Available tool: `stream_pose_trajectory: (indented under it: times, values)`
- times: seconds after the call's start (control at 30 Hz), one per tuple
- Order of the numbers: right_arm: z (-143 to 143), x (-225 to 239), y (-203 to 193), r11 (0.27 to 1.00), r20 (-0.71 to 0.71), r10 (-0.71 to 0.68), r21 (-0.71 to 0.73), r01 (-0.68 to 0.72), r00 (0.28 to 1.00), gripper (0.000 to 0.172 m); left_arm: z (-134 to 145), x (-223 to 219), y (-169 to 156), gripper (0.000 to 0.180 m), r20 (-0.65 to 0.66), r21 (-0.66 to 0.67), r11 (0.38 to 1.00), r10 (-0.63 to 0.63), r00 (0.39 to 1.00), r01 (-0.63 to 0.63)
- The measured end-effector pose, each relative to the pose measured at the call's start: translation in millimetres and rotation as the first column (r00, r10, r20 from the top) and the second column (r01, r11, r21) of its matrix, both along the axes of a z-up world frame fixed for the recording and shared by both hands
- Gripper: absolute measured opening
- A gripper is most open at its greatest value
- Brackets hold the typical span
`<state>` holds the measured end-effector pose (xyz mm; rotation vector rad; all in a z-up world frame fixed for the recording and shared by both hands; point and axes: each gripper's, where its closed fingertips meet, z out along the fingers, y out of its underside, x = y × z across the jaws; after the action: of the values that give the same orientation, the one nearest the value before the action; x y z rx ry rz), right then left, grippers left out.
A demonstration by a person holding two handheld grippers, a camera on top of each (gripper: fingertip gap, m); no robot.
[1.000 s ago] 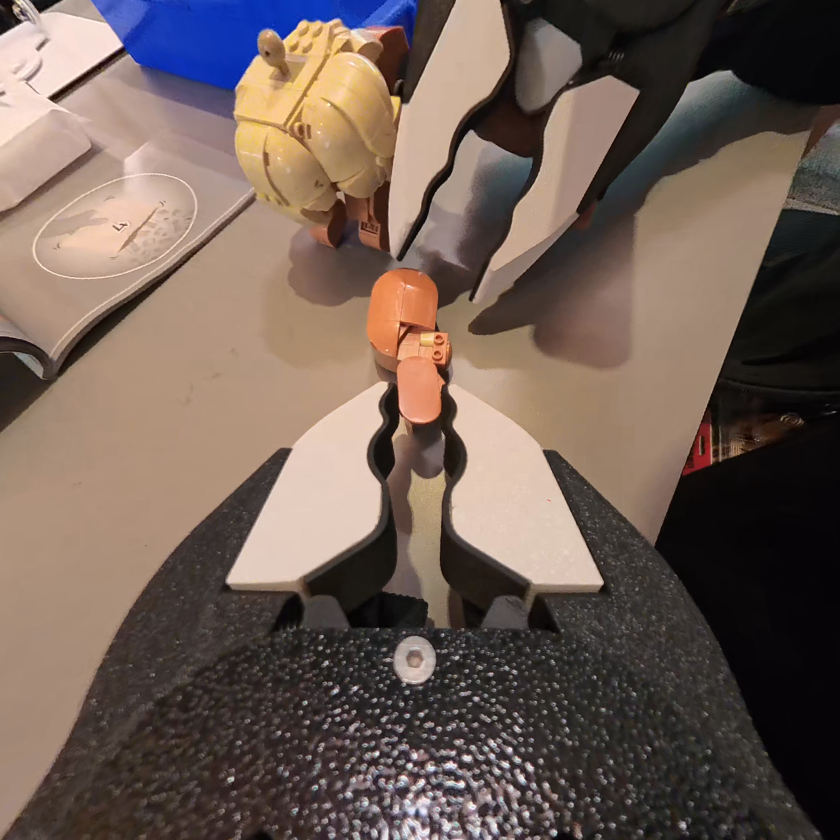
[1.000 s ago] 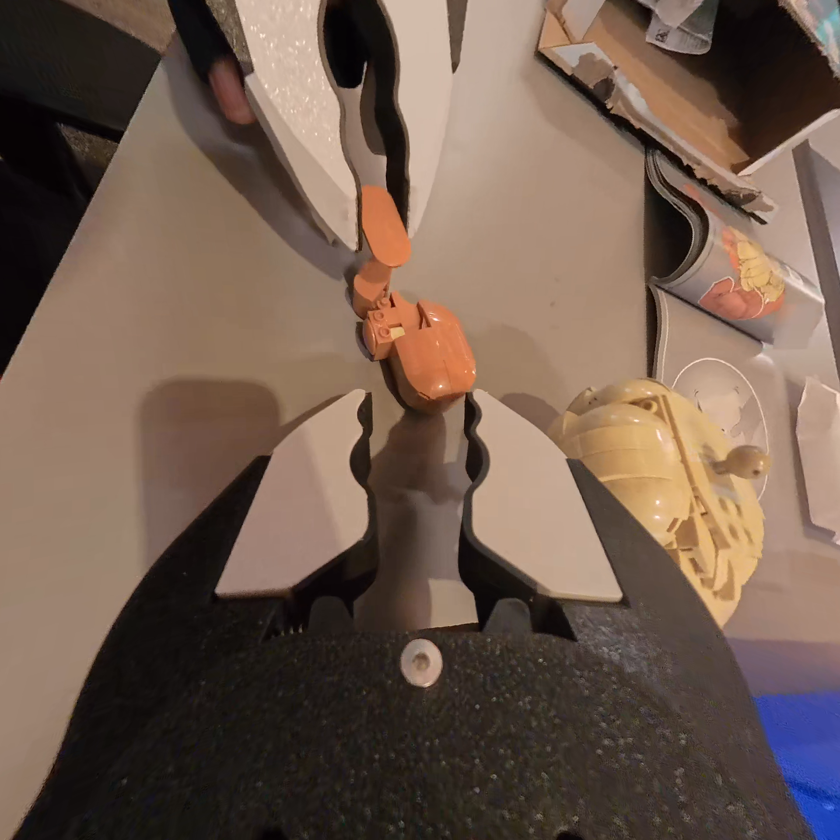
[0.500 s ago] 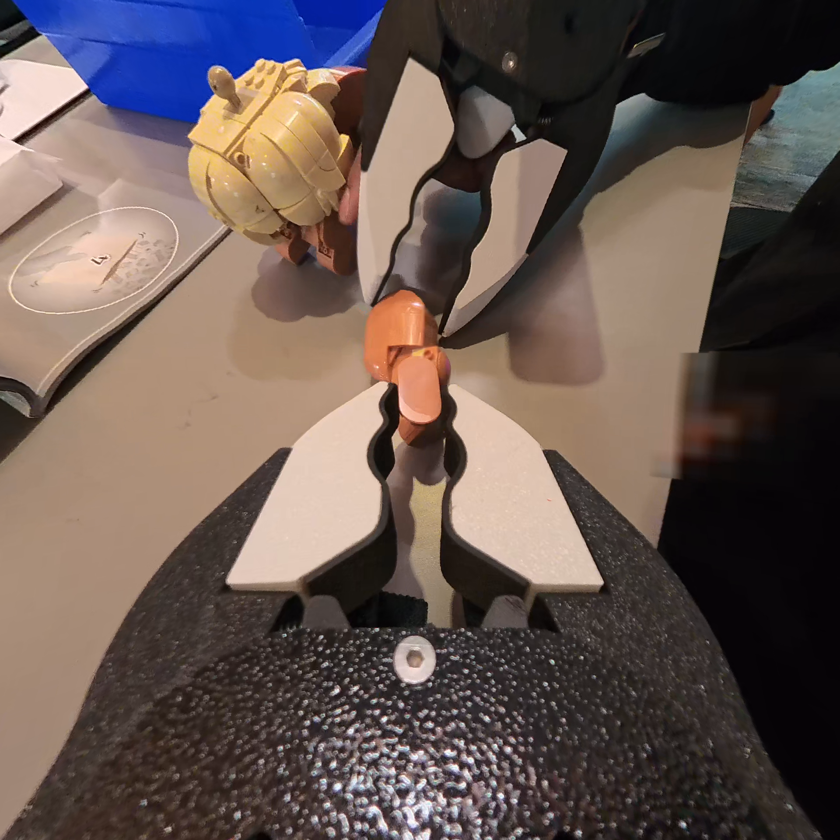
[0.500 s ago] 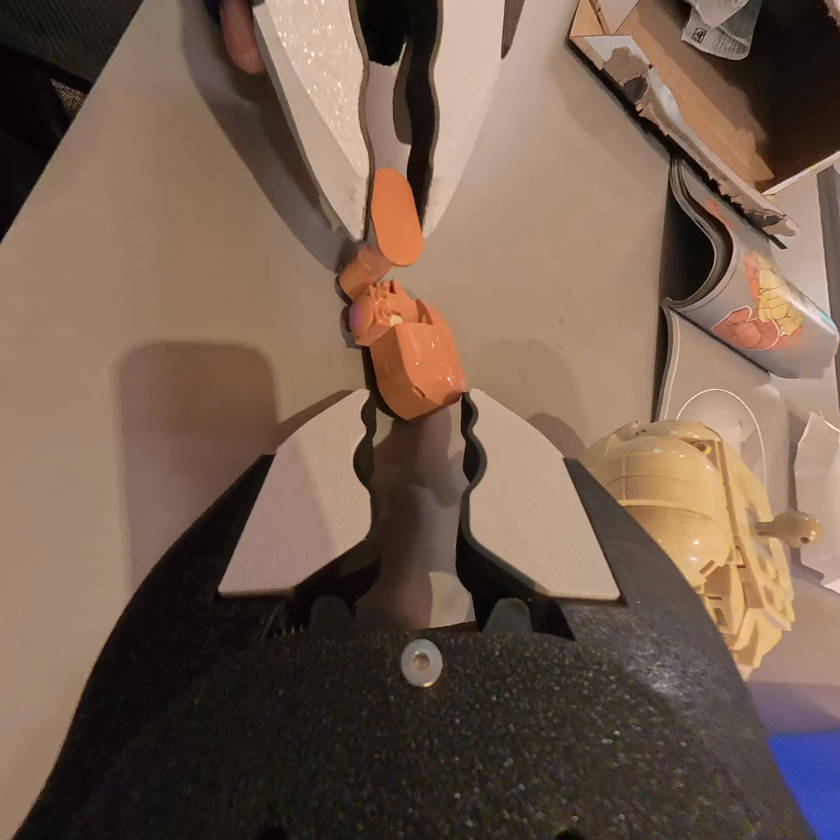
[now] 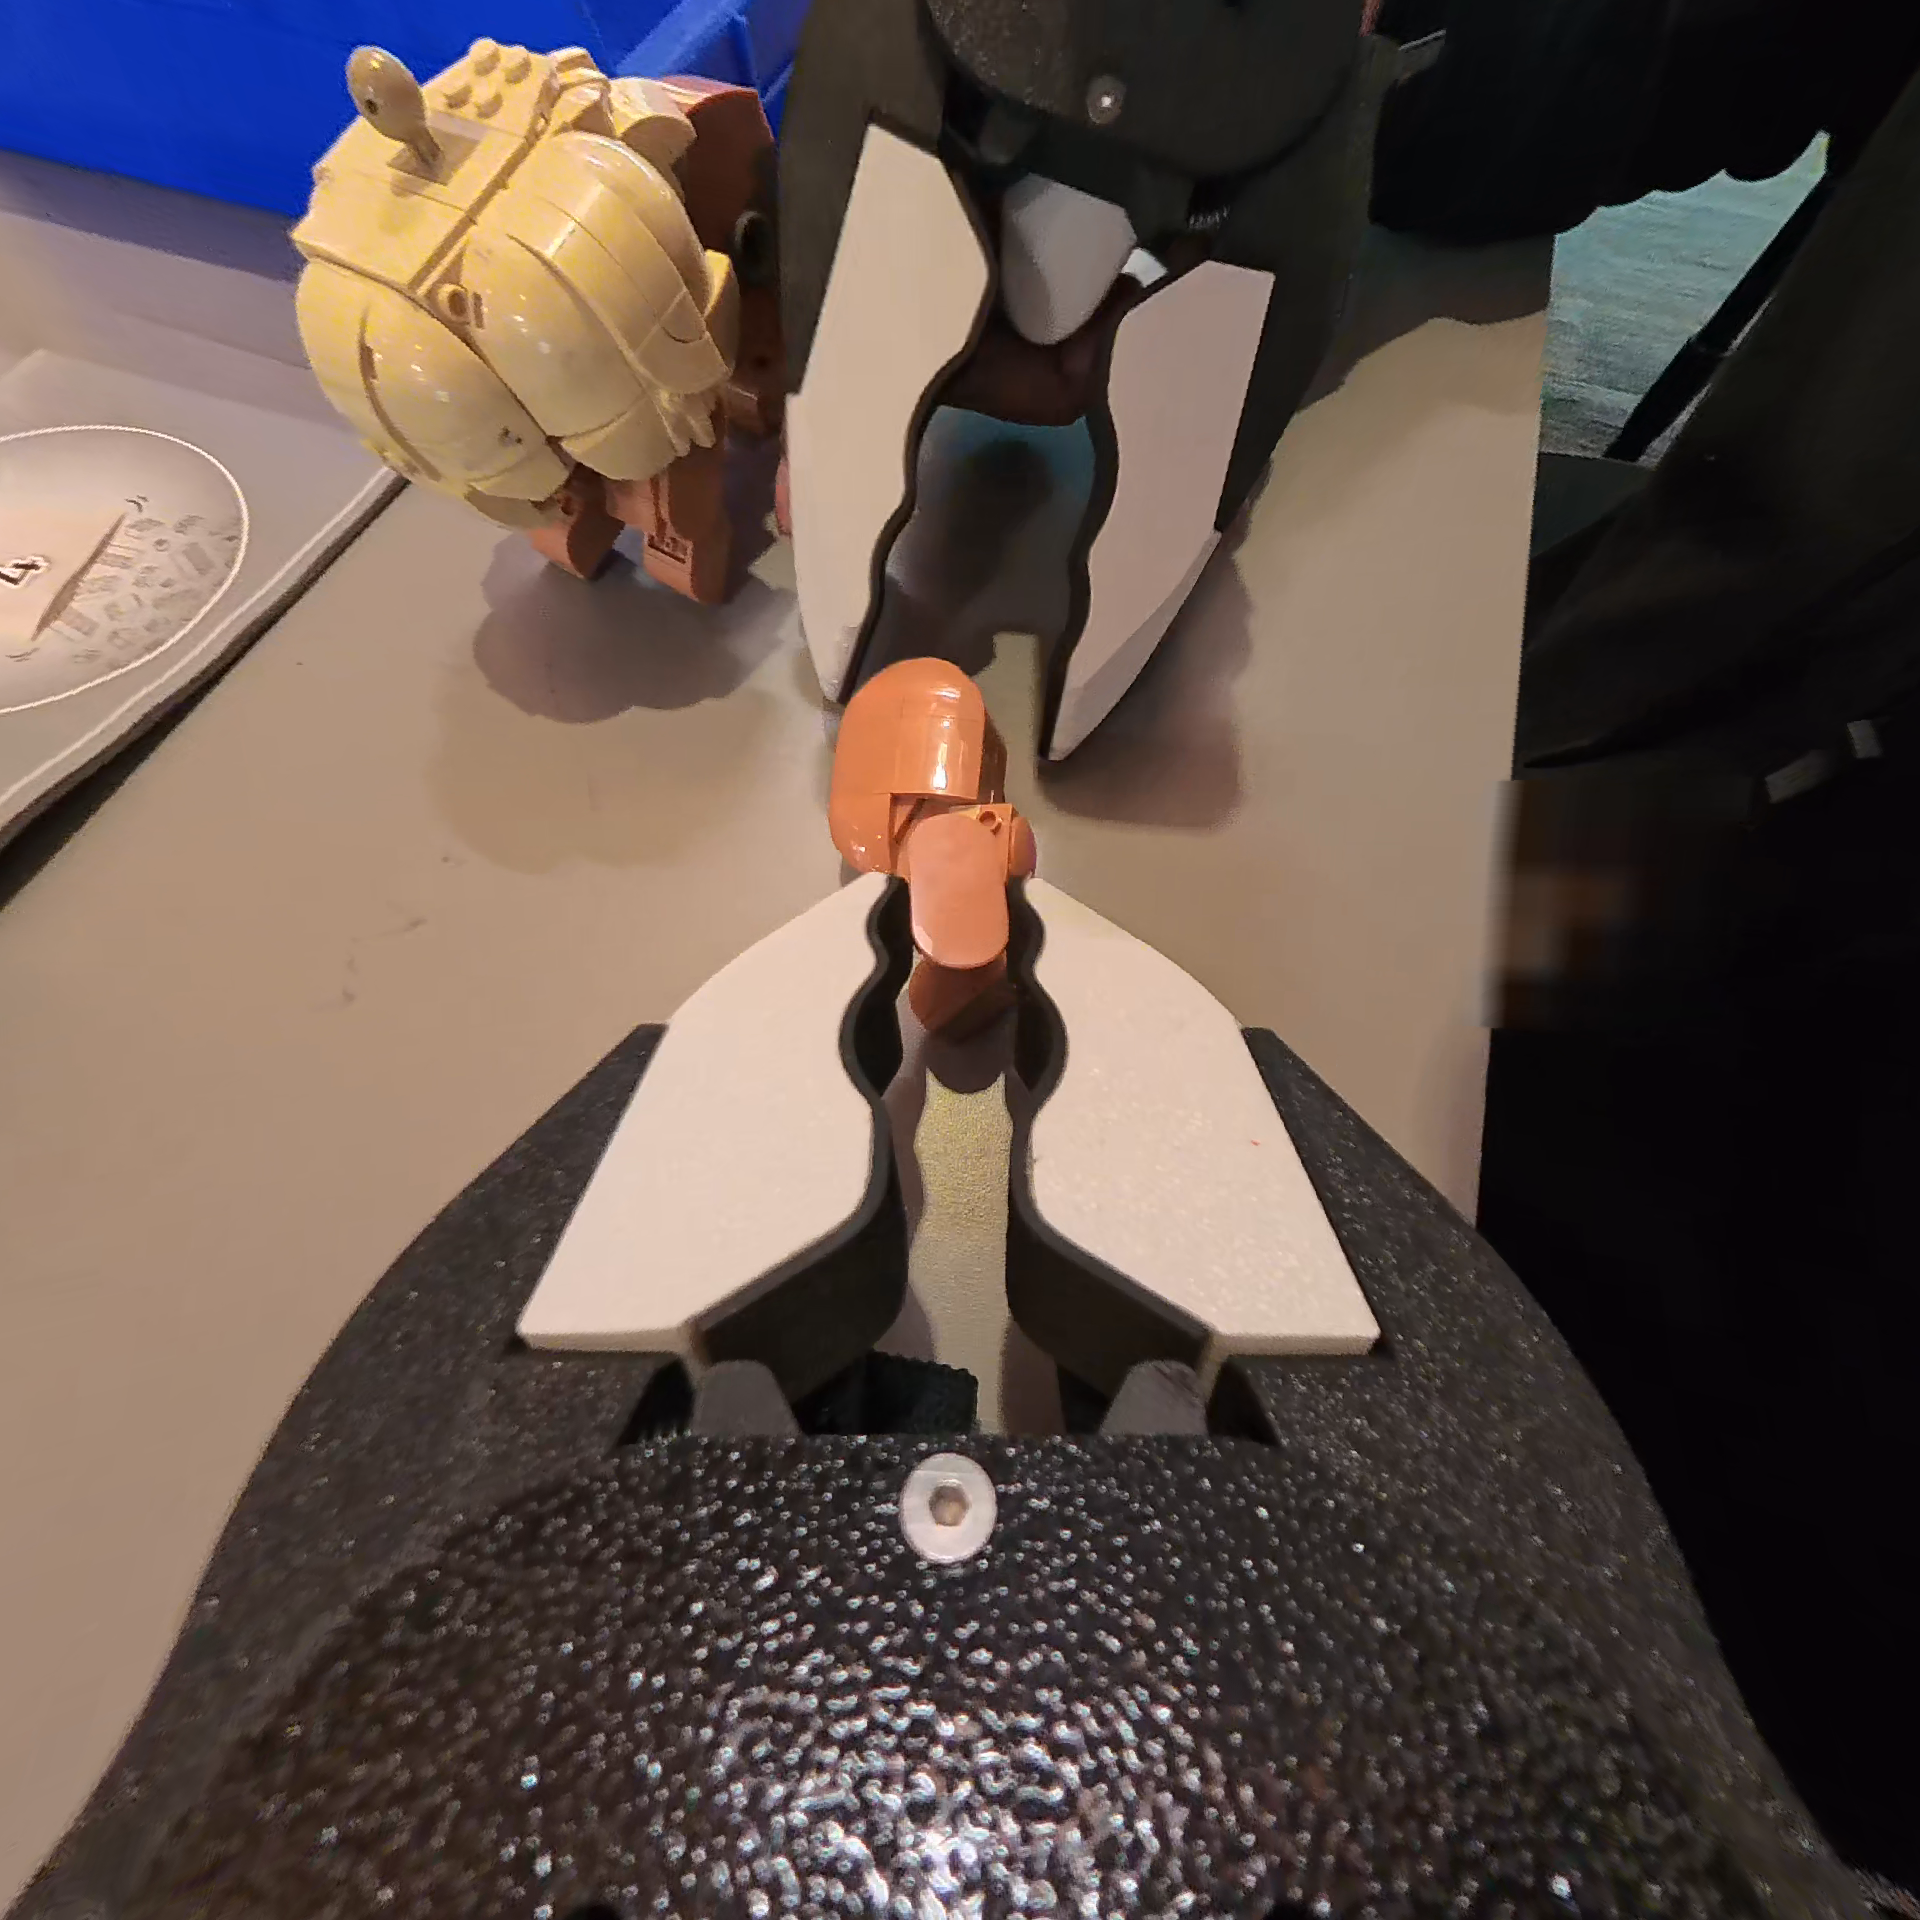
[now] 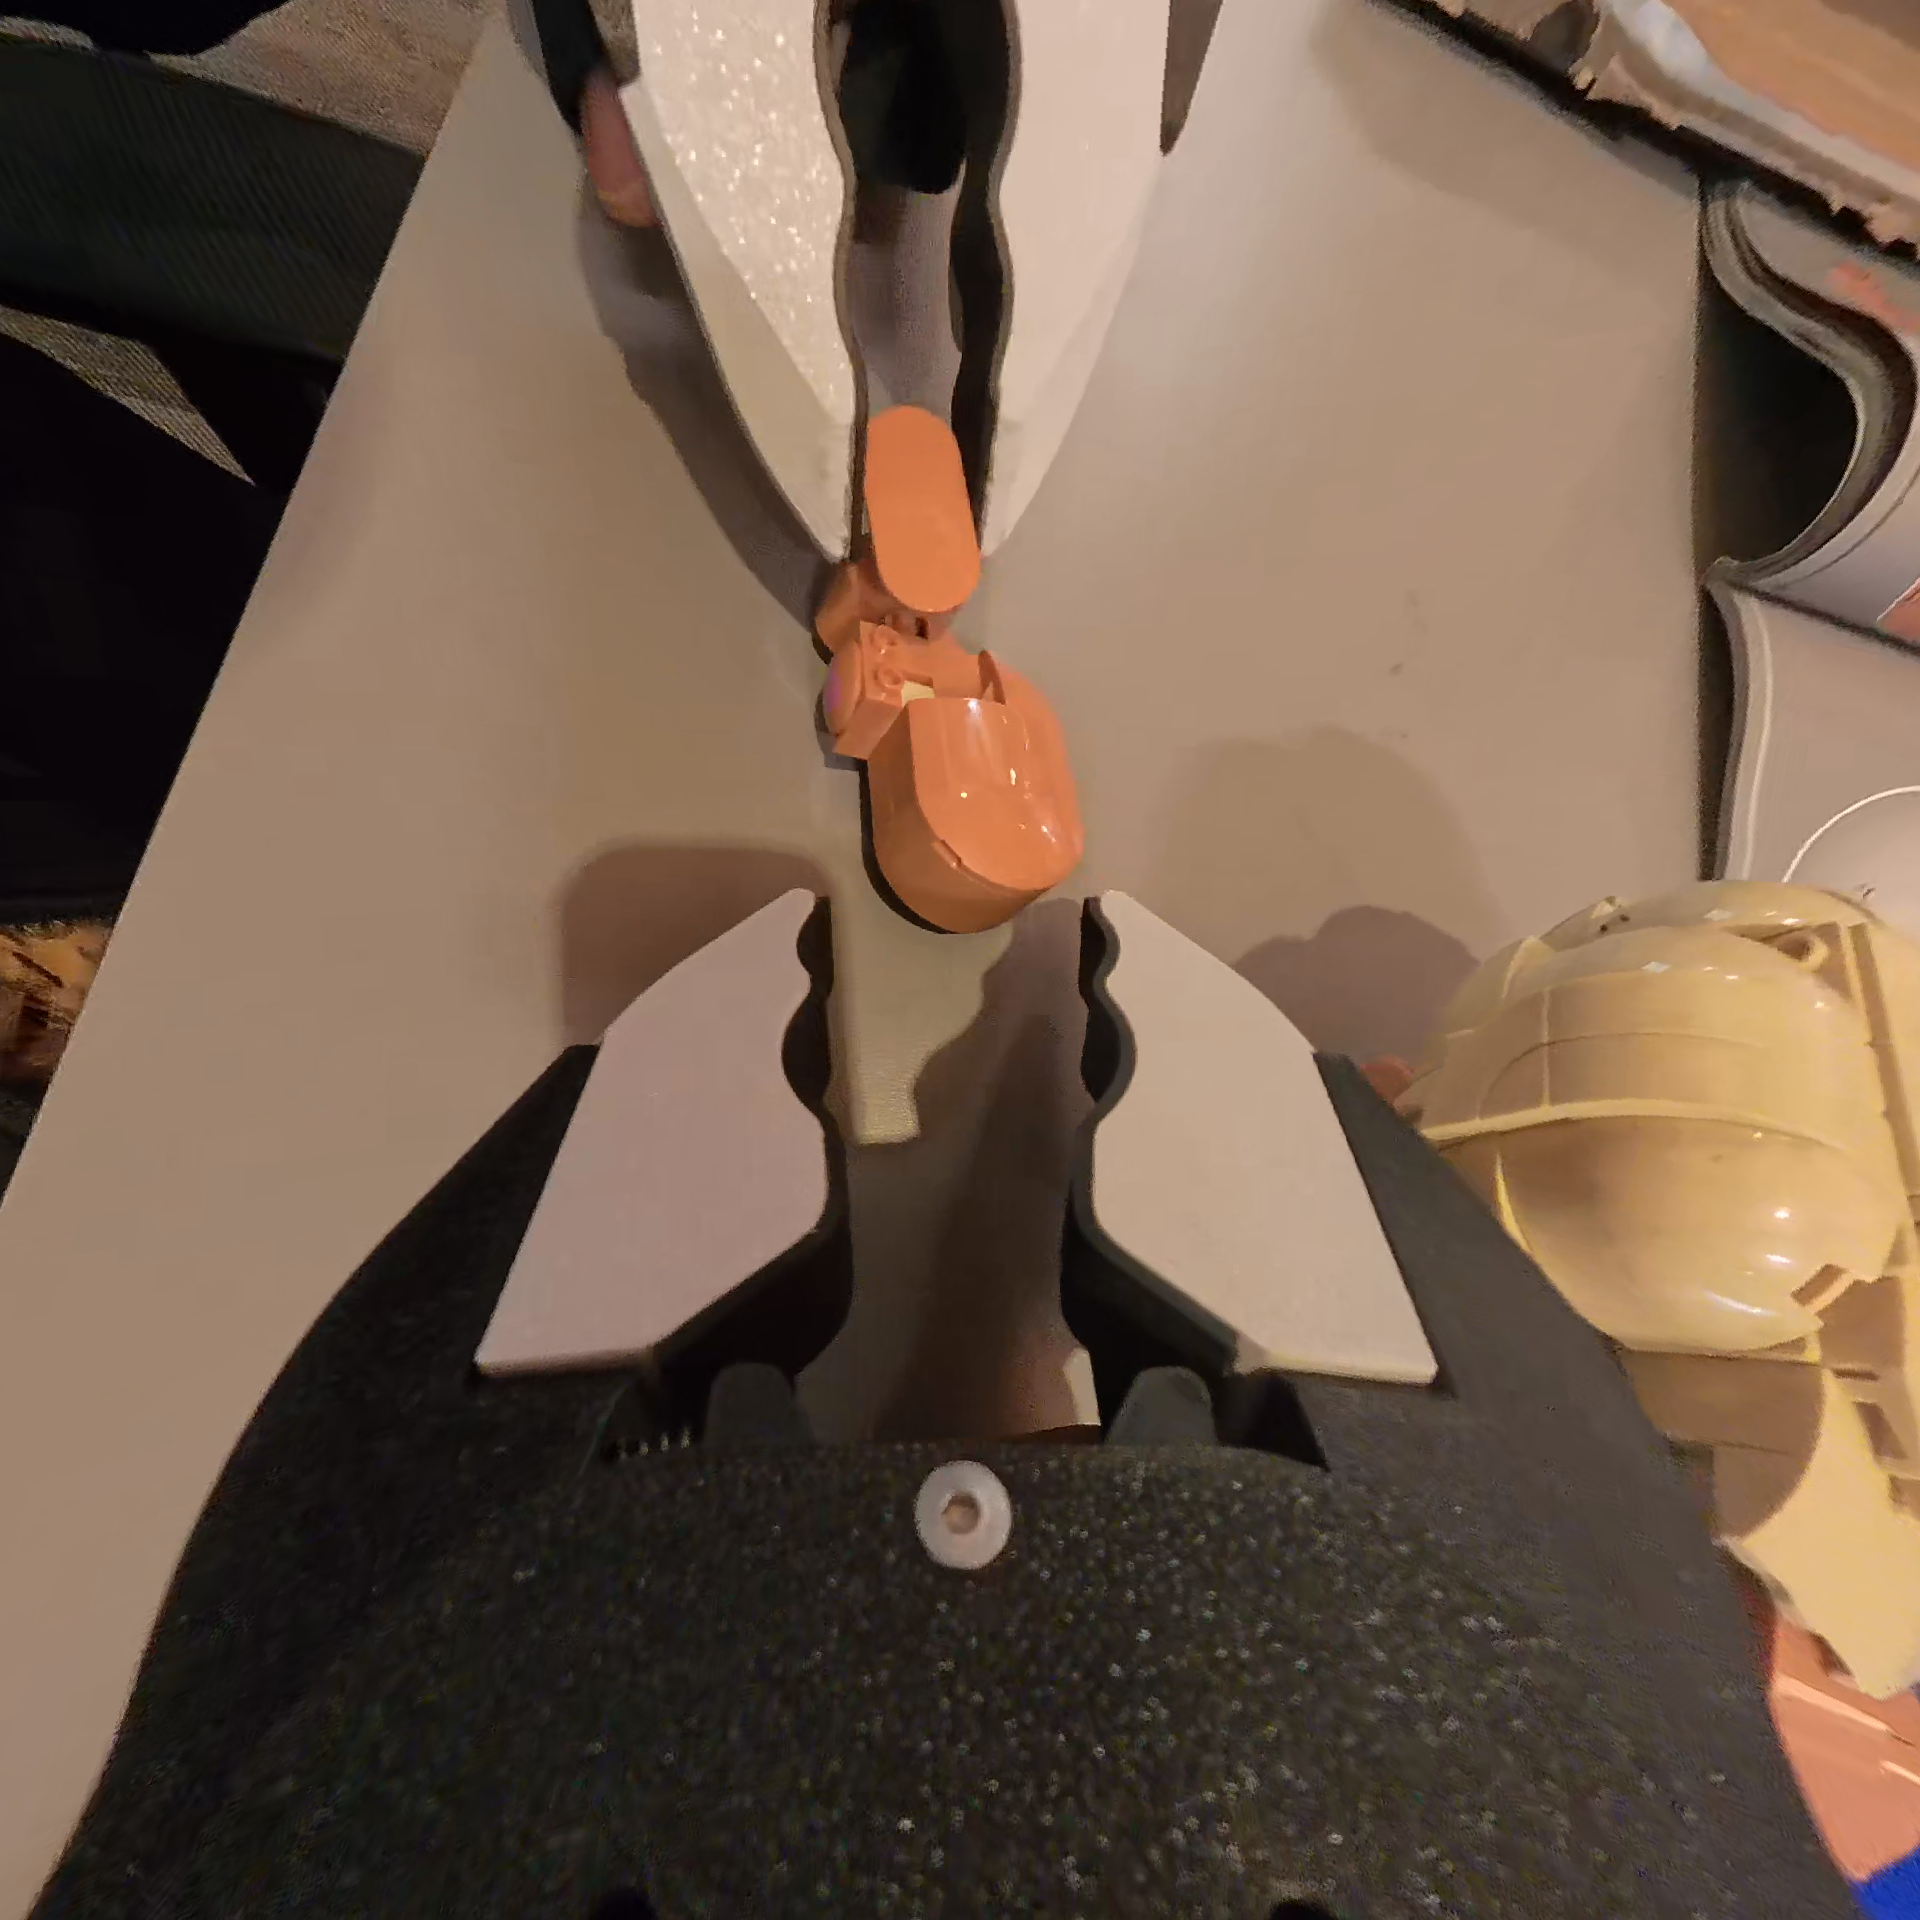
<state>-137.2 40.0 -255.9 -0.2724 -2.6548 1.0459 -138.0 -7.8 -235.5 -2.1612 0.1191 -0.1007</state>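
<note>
Left gripper (image 5: 954, 935) fingers pinch orange brick piece (image 5: 920, 758); contact half hidden. Right gripper (image 6: 951, 914) fingers wide, beside it. Tan figure (image 6: 1683, 1195) cropped in right view.

Two close wrist views face each other, sharing orange brick piece (image 5: 920, 769).

Here's a plain grey tabletop (image 5: 312, 987), scuffed here and there. An orange brick piece (image 5: 920, 758) sits mid-surface, with a cream-and-brown brick figure (image 5: 509, 312) standing behind it. An open grey booklet (image 5: 156, 540) lies flat at the left, and a blue bin (image 5: 208, 94) is at the back.
</note>
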Motion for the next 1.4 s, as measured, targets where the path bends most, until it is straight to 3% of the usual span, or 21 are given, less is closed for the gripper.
stream_pose_trajectory:
  times: [0.4, 0.5, 0.57, 1.4]
  values:
    - [-3, -2, -12, 0.999, 0.115, -0.007, -0.036, 0.011, 0.993, 0.050, -10, 2, 1, 0.017, 0.006, -0.063, 0.997, -0.054, 0.999, 0.054]
    - [0, 1, -17, 0.998, 0.134, 0.005, -0.065, 0.004, 0.991, 0.043, -13, 5, 1, 0.017, 0.004, -0.082, 0.994, -0.074, 0.997, 0.074]
    - [0, 2, -18, 0.997, 0.133, 0.013, -0.074, -0.003, 0.991, 0.036, -13, 7, 1, 0.017, 0.001, -0.088, 0.992, -0.089, 0.996, 0.089]
    - [0, 5, -15, 0.996, 0.133, 0.021, -0.086, -0.009, 0.991, 0.036, -17, 9, 2, 0.018, -0.092, -0.111, 0.987, -0.126, 0.988, 0.116]
